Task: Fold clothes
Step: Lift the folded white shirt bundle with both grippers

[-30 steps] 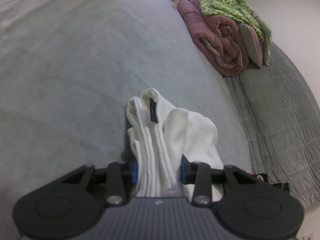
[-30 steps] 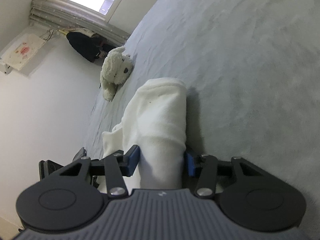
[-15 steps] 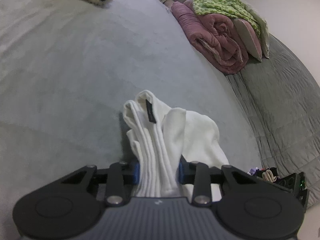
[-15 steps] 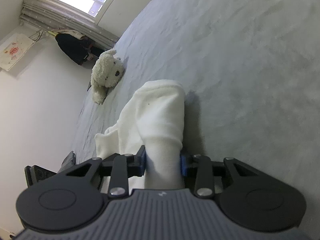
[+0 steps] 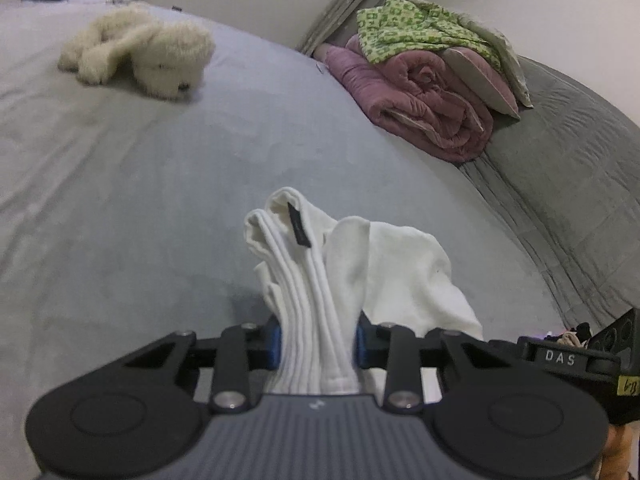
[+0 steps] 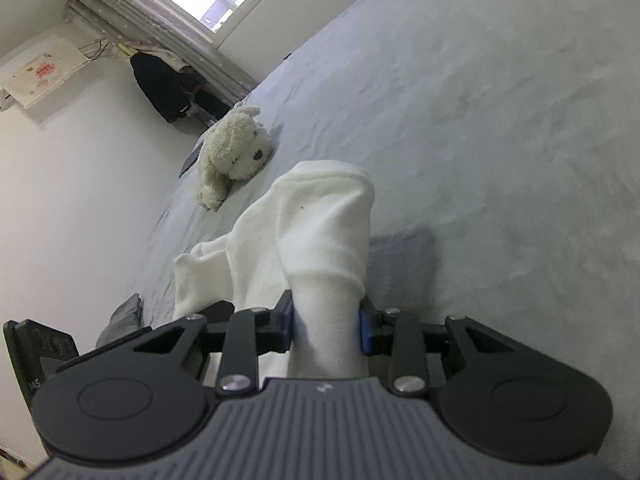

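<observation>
A white garment (image 5: 340, 264) with a small black label hangs bunched between both grippers above the grey bed (image 5: 120, 200). My left gripper (image 5: 318, 346) is shut on a ribbed, gathered edge of the garment. My right gripper (image 6: 326, 332) is shut on another bunched part of the same white garment (image 6: 316, 232), which drapes to the left below it. The right gripper's body shows at the right edge of the left wrist view (image 5: 600, 356).
A cream plush dog (image 5: 140, 52) lies on the far side of the bed; it also shows in the right wrist view (image 6: 234, 152). A rolled pink quilt (image 5: 416, 96) with a green patterned cloth (image 5: 420, 28) on top sits at the bed's right. Dark clothing (image 6: 164, 88) hangs by the window.
Both grippers have lifted and tilted up with the garment; the plush dog, window and quilt pile come more into view. Both grips stay shut.
</observation>
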`<state>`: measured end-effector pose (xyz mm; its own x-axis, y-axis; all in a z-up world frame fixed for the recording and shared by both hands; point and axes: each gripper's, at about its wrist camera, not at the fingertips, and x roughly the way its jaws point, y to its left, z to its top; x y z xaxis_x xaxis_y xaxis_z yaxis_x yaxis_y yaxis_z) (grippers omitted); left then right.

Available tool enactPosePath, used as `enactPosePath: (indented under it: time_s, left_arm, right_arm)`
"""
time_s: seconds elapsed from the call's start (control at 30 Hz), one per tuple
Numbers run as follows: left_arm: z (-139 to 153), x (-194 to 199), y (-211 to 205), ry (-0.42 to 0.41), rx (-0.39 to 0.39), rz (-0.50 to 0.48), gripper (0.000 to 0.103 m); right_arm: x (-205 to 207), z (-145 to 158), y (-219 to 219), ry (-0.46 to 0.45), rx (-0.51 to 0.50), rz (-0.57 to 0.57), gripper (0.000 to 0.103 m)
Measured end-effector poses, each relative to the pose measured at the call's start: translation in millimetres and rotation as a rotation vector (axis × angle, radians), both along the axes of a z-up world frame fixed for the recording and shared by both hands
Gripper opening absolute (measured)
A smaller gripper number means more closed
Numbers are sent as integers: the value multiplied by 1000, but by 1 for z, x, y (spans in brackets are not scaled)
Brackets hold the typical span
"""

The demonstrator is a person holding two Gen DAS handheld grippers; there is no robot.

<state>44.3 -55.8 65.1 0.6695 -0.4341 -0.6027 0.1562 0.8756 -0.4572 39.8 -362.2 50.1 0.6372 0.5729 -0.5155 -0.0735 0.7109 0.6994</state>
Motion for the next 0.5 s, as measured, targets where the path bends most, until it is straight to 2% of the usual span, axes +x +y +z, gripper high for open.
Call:
enactPosePath:
  time_s: [0.07,0.5]
  left_arm:
    - [2,-1,-1,-8,17,4,33]
    - [6,-7,-28,-56,175,8,32]
  right_arm:
    - [2,-2,1,12,16,-5,34]
    - [9,3,22,-35,-121,16,34]
